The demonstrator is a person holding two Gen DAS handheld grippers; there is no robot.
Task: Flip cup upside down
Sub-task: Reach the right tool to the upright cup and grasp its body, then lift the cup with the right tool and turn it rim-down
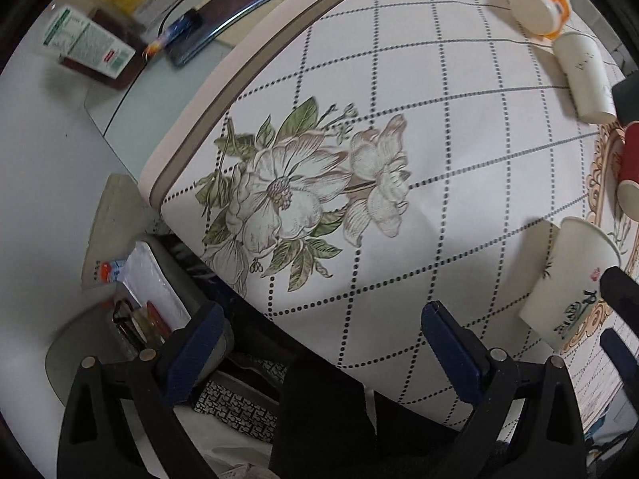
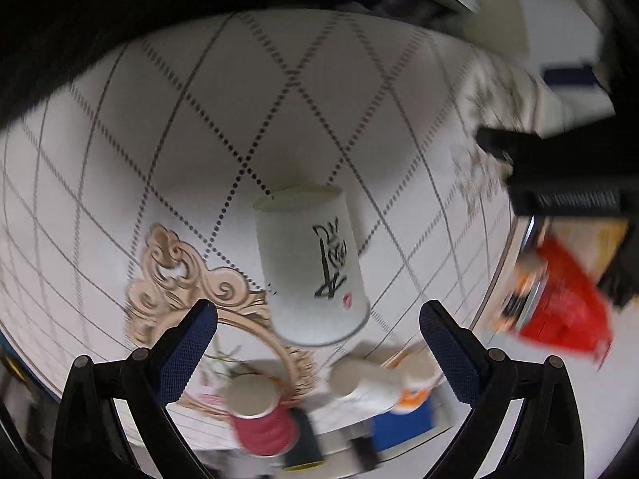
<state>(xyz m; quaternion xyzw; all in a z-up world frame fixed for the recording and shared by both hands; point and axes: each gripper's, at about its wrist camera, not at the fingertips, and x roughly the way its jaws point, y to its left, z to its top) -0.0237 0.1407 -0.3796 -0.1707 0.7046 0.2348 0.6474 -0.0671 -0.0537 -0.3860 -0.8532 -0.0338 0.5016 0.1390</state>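
A white paper cup with black calligraphy [image 2: 311,263] stands on the tablecloth, mouth on the cloth and base away from it; the right wrist view is rolled over. My right gripper [image 2: 317,319] is open, its fingers apart on either side of the cup without touching it. The same cup [image 1: 567,283] shows at the right edge of the left wrist view, with the right gripper's dark fingers [image 1: 619,291] beside it. My left gripper [image 1: 319,319] is open and empty over the table's near edge.
A white gridded tablecloth with a flower print [image 1: 303,191] covers the round table. A red cup [image 2: 263,423], another white cup [image 1: 585,78] and an orange-and-white cup [image 1: 539,4] stand near the middle. Clutter lies on a desk [image 1: 100,44] beyond the table edge.
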